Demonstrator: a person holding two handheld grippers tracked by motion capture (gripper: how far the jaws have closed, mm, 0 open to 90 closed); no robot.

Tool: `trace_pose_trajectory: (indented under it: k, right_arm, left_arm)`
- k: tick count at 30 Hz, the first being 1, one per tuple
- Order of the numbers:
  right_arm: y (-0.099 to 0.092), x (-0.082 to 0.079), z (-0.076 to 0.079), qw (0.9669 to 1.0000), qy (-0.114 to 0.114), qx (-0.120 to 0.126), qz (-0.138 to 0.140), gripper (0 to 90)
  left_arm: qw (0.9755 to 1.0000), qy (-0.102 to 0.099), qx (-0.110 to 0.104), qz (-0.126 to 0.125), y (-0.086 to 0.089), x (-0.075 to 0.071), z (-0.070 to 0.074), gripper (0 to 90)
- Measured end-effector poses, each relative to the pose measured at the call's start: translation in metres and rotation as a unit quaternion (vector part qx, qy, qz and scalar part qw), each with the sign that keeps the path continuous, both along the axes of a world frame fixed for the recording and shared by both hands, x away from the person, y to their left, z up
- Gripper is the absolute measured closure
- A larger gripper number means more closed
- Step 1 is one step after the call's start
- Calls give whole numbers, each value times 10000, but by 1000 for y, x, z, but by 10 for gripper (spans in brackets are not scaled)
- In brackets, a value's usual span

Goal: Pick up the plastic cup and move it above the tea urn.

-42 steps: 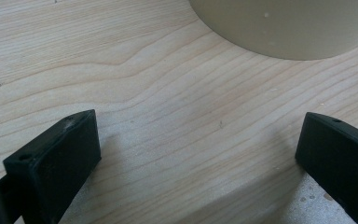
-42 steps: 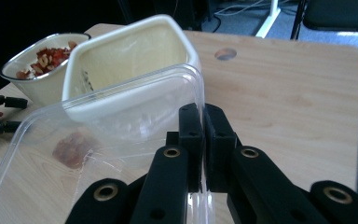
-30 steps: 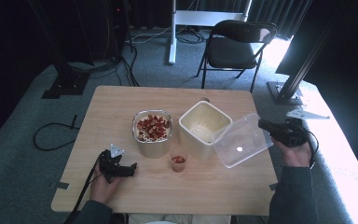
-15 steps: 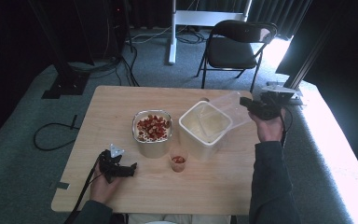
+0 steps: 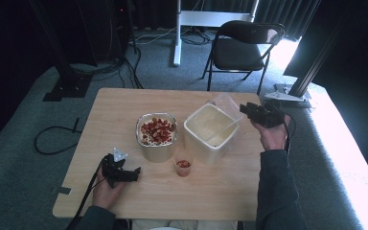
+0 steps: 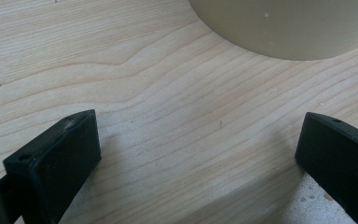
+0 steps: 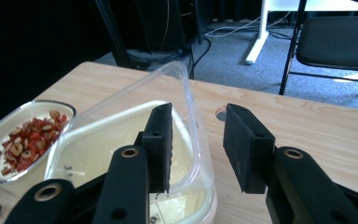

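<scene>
The left claw (image 5: 133,172), spread and empty, is rested on the tabletop (image 5: 115,115) left of the white tub (image 5: 210,132). The clear lid (image 5: 225,119) is tilted on the tub's right rim, between the right claw's (image 5: 243,109) just-opened jaws, unpinched.

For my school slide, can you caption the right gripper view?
Right gripper, jaws just opening, with clear lid leaning over the cream tub.

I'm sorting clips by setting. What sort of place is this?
Probably a recording studio or lab, not a kitchen: a lone wooden table on grey carpet, black curtains behind, loose cables and a folding chair.
</scene>
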State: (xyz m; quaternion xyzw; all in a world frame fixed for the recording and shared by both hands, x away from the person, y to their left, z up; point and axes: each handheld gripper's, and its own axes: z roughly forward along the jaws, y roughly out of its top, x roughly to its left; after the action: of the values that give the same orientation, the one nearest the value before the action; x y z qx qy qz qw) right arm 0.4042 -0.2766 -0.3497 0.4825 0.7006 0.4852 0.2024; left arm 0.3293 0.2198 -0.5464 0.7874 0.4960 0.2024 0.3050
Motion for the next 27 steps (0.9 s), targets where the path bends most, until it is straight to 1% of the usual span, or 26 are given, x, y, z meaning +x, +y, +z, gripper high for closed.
trace_pose_trajectory:
  k: [1, 4, 5, 6, 8, 9, 10, 12, 14, 16, 18, 19, 20, 21, 22, 24, 27]
  right_arm:
    - [4, 4, -5, 9999, 95, -50, 60, 614]
    - [9, 10, -9, 9997, 173, -118, 92, 618]
    - [13, 15, -13, 9995, 247, -195, 61, 643]
    - [15, 17, -15, 9993, 287, -216, 43, 678]
    - [17, 22, -19, 9989, 366, -270, 69, 798]
    - [17, 23, -20, 9988, 373, -328, 21, 835]
    - [17, 23, -19, 9988, 331, -362, -24, 852]
    - [15, 21, -16, 9989, 208, -395, -142, 858]
    - [12, 18, -11, 9986, 69, -432, -280, 859]
    - [9, 15, -6, 9986, -48, -418, -309, 858]
    - [6, 10, -2, 9988, -195, -350, -289, 841]
    - [4, 8, -1, 9988, -262, -265, -307, 766]
    - [2, 7, 1, 9990, -299, -148, -304, 713]
    - [1, 6, 1, 9991, -312, -78, -274, 709]
    - [-1, 5, 2, 9990, -329, -76, -289, 695]
    - [-2, 5, 0, 9991, -322, -105, -245, 668]
    - [-2, 4, -3, 9992, -285, -147, -247, 652]
  left_arm:
    - [10000, -1, -1, 1, 0, 0, 0, 4]
    - [10000, 2, 3, -3, 0, 0, 0, 4]
    - [10000, 0, -5, 0, 0, 0, 0, 4]
    - [10000, 2, -13, 3, 0, 0, 0, 4]
    - [10000, 9, -1, -3, 0, 0, 0, 4]
    - [10000, 7, -2, -2, 0, 0, 0, 4]
    - [10000, 7, -4, 0, 0, 0, 0, 4]
    - [10000, 2, -8, 7, 0, 0, 0, 4]
    - [10000, 1, 1, -1, 0, 0, 0, 4]
    - [10000, 4, 8, -6, 0, 0, 0, 4]
    - [10000, 3, 4, -5, 0, 0, 0, 4]
    - [10000, -2, 0, 0, 0, 0, 0, 4]
    - [10000, -1, 0, 1, 0, 0, 0, 4]
    - [10000, 0, 0, 1, 0, 0, 0, 4]
    - [10000, 1, 0, 1, 0, 0, 0, 4]
    - [10000, -3, -4, -2, 0, 0, 0, 4]
    - [10000, 1, 2, 0, 0, 0, 0, 4]
